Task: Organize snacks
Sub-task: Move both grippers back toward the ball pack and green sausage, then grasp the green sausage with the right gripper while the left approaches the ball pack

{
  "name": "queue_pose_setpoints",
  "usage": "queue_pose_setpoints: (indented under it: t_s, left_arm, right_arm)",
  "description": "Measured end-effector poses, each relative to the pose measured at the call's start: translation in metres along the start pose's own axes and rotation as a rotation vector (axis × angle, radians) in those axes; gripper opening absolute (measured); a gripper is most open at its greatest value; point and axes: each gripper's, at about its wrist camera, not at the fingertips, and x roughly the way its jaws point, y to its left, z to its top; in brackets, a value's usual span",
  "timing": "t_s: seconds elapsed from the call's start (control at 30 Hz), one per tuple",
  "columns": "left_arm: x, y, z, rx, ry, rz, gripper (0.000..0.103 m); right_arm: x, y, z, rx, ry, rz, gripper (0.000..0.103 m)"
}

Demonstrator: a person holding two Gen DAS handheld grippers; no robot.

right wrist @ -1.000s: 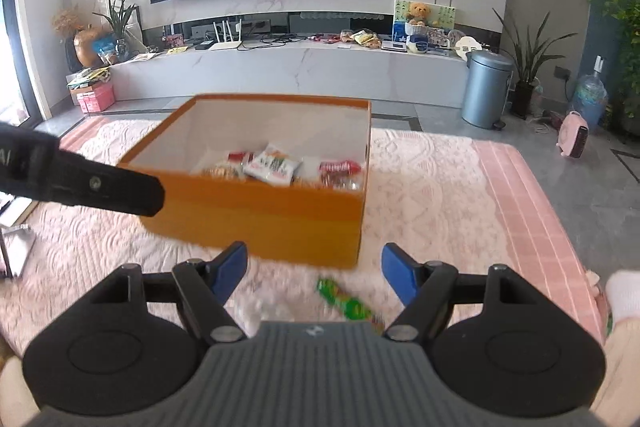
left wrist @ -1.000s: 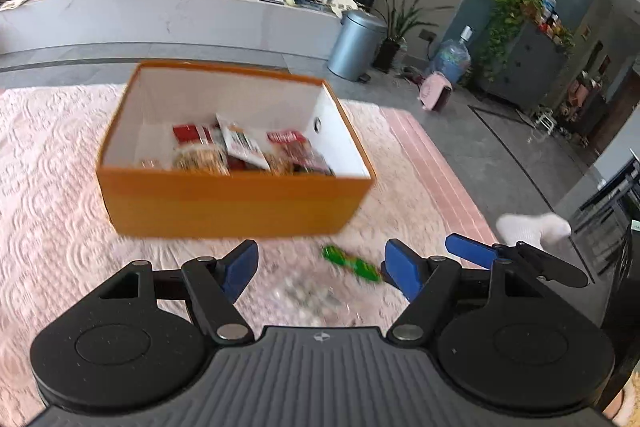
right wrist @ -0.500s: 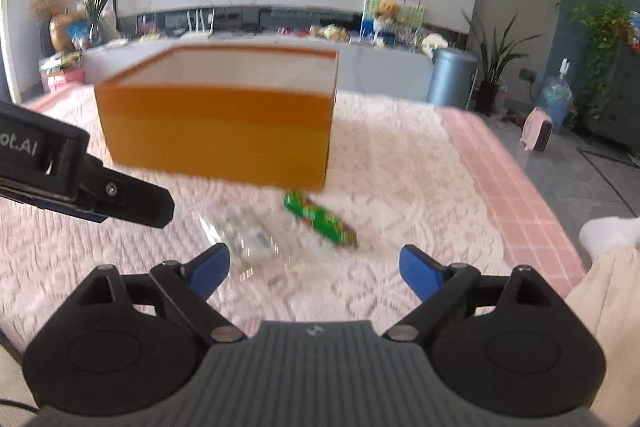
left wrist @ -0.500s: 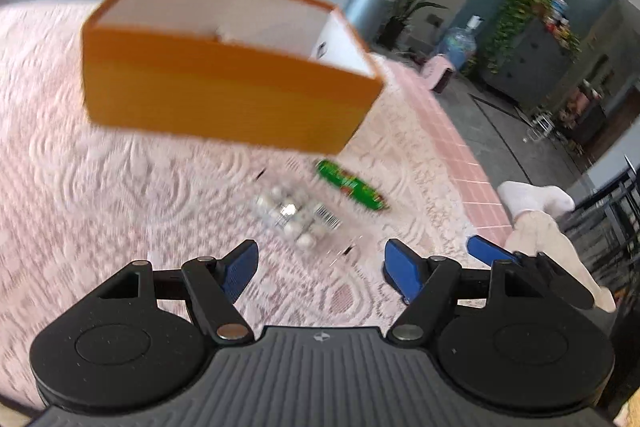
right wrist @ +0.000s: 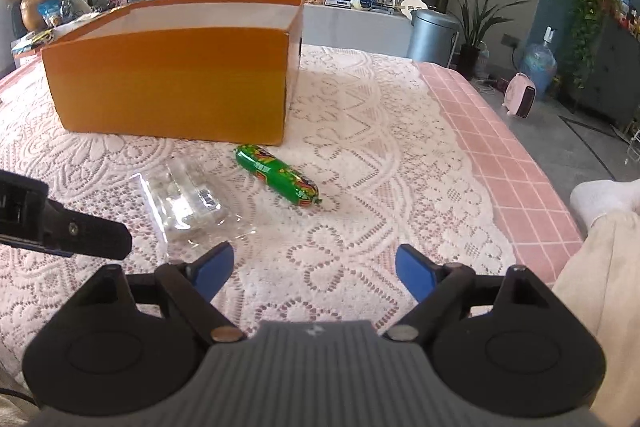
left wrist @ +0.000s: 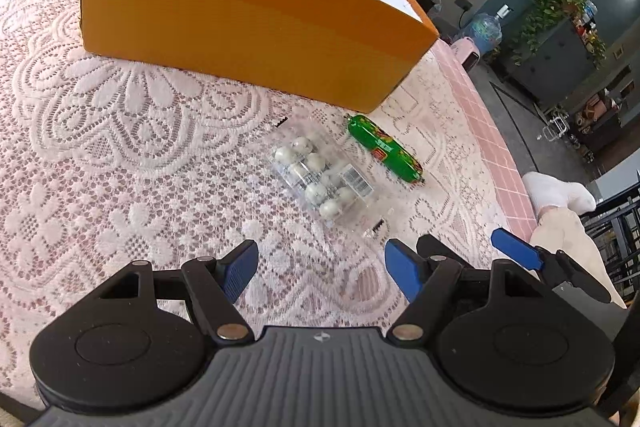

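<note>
Left gripper: lower centre of its own view, blue-padded jaws spread wide apart, nothing between them, lace cloth showing through the gap. Its dark finger also enters the right wrist view at the left edge.

Right gripper: lower centre of its own view, jaws apart and closing slightly, nothing between them. One of its blue fingertips appears at the lower right of the left wrist view.

Clear snack packet: transparent wrapper holding pale round pieces, barcode label on top; lies flat on the cloth at frame centre, just ahead of the left gripper, apart from its pads.

Green sausage-shaped snack: lies diagonally, just right of the clear packet, near the box's front corner, not touching either.

Orange box: open-topped, white inside, upper half of the frame; contents hidden from this angle.

White lace tablecloth: covers the surface, pink checked border at right.

Person's sock and pale trouser leg: right edge.
</note>
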Motion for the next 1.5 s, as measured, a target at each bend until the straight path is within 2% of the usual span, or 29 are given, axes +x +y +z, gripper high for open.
queue_pose_setpoints:
  t_s: [0.13,0.4,0.67,0.83,0.97,1.1,1.27,1.4,1.5]
  left_arm:
    - [0.012,0.003,0.005,-0.031,0.013,-0.013,0.084]
    - [0.032,0.002,0.015,-0.103,0.046,-0.037,0.080]
    - [0.051,-0.015,0.028,-0.120,0.048,0.029,0.079]
    - [0.061,-0.035,0.036,-0.068,0.039,0.093,0.080]
    - [0.076,-0.055,0.039,0.065,0.062,0.182,0.078]
    - [0.086,-0.063,0.045,0.111,0.065,0.229,0.077]
    - [0.086,-0.063,0.046,0.156,0.085,0.219,0.066]
    - [0.070,-0.054,0.048,0.213,0.135,0.195,0.053]
    - [0.057,-0.039,0.052,0.234,0.178,0.180,0.051]
  right_arm:
    - [0.009,0.002,0.000,-0.022,0.014,-0.006,0.085]
    - [0.024,0.005,0.001,-0.044,0.053,0.015,0.075]
    - [0.036,0.005,0.009,-0.027,0.047,-0.014,0.072]
    - [0.038,0.004,0.009,-0.020,0.057,-0.012,0.072]
    - [0.038,-0.004,0.012,0.011,0.053,-0.026,0.072]
    - [0.039,-0.015,0.013,0.057,0.053,-0.034,0.072]
    - [0.037,-0.018,0.015,0.058,0.042,-0.018,0.071]
    - [0.037,-0.018,0.013,0.060,0.046,-0.016,0.071]
    - [0.037,-0.018,0.013,0.057,0.043,-0.010,0.070]
